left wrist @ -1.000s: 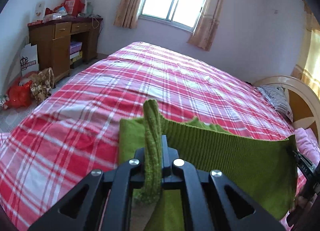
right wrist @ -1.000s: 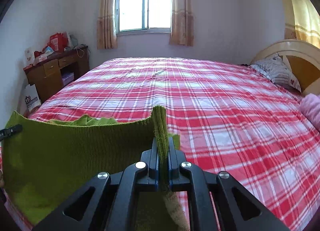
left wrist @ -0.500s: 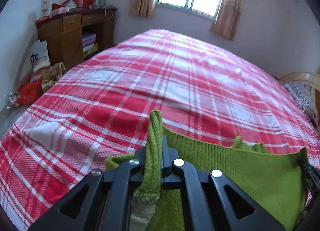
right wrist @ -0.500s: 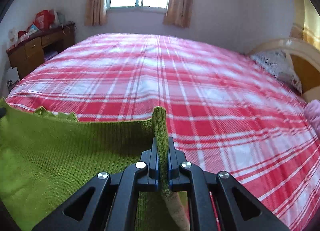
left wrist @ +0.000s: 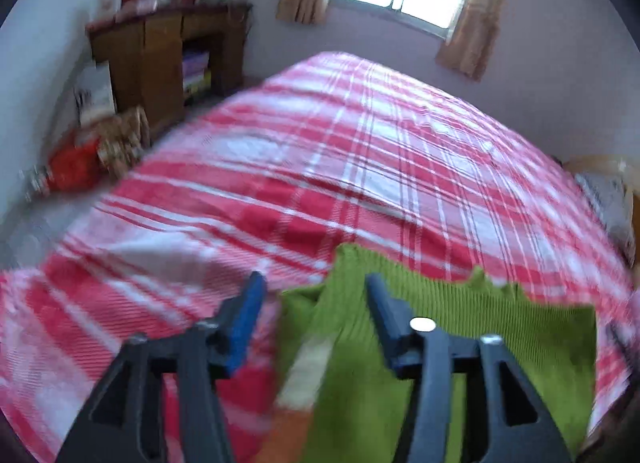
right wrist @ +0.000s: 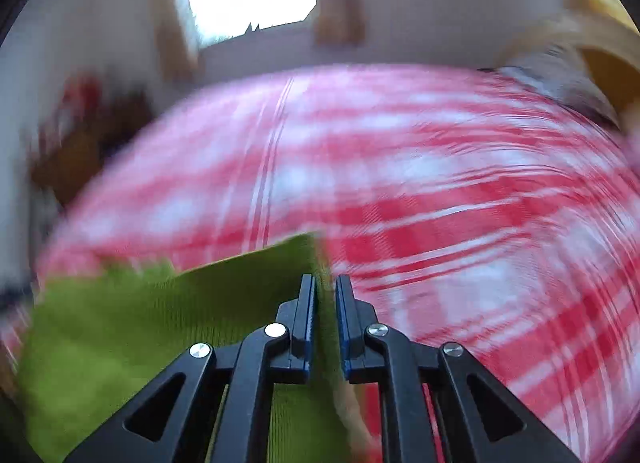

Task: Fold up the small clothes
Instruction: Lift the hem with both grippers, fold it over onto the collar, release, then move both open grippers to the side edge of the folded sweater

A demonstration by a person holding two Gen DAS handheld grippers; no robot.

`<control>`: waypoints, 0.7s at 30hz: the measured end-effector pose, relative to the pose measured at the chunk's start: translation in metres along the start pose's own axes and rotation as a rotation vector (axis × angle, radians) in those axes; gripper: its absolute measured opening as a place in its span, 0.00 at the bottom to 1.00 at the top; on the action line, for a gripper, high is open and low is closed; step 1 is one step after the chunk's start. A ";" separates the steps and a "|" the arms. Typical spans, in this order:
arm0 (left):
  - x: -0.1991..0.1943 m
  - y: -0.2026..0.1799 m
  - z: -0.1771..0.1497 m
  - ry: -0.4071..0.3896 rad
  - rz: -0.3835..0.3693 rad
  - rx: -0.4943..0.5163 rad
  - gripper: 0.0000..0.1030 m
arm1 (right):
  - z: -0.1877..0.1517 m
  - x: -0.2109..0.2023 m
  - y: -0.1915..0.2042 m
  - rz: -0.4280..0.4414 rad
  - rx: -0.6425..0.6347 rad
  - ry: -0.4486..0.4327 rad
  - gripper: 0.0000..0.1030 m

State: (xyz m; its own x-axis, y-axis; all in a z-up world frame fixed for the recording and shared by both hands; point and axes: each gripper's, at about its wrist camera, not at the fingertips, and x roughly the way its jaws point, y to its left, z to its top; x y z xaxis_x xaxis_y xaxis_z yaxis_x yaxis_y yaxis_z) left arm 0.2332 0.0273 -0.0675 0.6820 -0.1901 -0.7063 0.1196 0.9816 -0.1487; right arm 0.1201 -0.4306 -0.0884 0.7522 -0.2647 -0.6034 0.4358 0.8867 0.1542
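1. Our left tool (left wrist: pixel 312 299), clamped on the green knitted garment's (left wrist: pixel 460 327) corner half a second ago, now stands wide open.
2. Our right tool (right wrist: pixel 325 305) has parted narrowly; the knit edge sits between its jaws, seemingly loose.
3. The garment lies on the red plaid bed (left wrist: pixel 360 167), so we judge this fold laid down.

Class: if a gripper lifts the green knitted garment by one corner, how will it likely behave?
The green knitted garment would probably flop and drape, since its edge already sags in folds on the bed. Its ribbed texture suggests it grips rather than slips.
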 end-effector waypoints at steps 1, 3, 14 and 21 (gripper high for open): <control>-0.009 0.001 -0.005 -0.016 0.004 0.021 0.64 | -0.004 -0.027 -0.010 -0.043 0.035 -0.054 0.10; -0.033 0.000 -0.023 -0.035 -0.001 0.078 0.64 | -0.014 -0.054 -0.015 -0.055 0.028 -0.068 0.10; -0.062 -0.035 -0.125 -0.010 -0.023 0.178 0.64 | -0.127 -0.094 0.033 0.139 -0.188 0.169 0.10; -0.076 -0.014 -0.151 -0.032 0.029 0.205 0.68 | -0.154 -0.108 0.003 0.169 -0.110 0.151 0.10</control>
State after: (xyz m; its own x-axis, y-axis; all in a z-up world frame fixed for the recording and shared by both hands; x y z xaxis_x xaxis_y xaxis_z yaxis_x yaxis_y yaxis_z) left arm 0.0707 0.0252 -0.1163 0.7096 -0.1644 -0.6851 0.2419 0.9701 0.0177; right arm -0.0360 -0.3412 -0.1438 0.7241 -0.0567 -0.6874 0.2473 0.9517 0.1821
